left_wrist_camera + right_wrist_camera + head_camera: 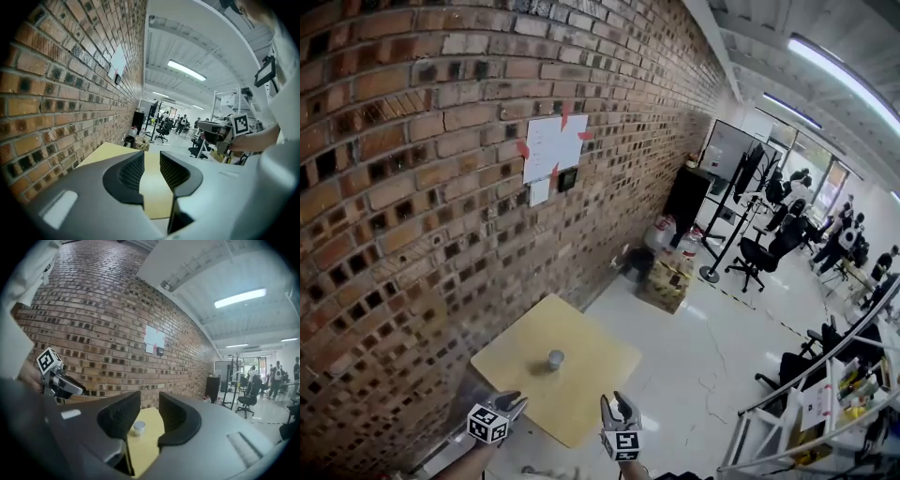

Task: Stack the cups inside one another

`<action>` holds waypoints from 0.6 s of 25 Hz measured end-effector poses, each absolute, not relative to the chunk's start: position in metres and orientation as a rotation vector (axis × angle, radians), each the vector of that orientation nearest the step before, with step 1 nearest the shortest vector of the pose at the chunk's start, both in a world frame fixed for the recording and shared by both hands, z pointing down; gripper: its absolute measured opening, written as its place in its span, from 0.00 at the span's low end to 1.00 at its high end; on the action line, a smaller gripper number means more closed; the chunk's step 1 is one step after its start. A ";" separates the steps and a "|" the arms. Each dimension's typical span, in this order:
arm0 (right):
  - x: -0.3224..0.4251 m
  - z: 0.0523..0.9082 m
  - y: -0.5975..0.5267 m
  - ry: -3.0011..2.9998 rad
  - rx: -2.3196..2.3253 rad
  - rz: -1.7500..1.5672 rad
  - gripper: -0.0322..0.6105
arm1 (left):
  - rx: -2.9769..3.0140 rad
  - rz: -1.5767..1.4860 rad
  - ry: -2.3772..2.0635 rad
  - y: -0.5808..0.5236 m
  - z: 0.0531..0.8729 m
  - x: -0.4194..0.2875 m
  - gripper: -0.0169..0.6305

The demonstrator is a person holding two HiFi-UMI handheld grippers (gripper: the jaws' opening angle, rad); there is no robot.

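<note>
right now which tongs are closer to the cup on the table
Left, slightly, going by the head view. The left tongs hover at the near edge of the table, short of the cup; the right tongs hang off its other near edge, further away.

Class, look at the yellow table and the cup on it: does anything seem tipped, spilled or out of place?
Nothing stands out. The cup stands upright near the middle of the yellow table, with no spill visible. The left tool and right tool are open and empty, away from the cup.
</note>
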State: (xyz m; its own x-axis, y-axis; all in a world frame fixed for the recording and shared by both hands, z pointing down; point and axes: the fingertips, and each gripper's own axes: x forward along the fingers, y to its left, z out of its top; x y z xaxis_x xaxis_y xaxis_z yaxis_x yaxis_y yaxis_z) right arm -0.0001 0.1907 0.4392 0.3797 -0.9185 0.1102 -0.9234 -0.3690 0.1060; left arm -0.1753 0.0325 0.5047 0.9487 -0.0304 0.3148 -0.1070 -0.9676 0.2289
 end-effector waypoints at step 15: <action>0.005 0.454 0.313 -1.720 2.440 0.105 0.25 | 2.818 0.585 -0.090 0.164 0.510 -0.143 0.21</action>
State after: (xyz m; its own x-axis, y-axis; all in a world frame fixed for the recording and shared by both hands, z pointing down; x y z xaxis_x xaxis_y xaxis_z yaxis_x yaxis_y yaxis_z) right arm 0.0049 0.3129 0.4542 0.3386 -0.9295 0.1459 -0.9404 -0.3291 0.0857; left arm -0.1425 0.1643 0.5097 0.9169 -0.0073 0.3990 -0.1128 -0.9638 0.2416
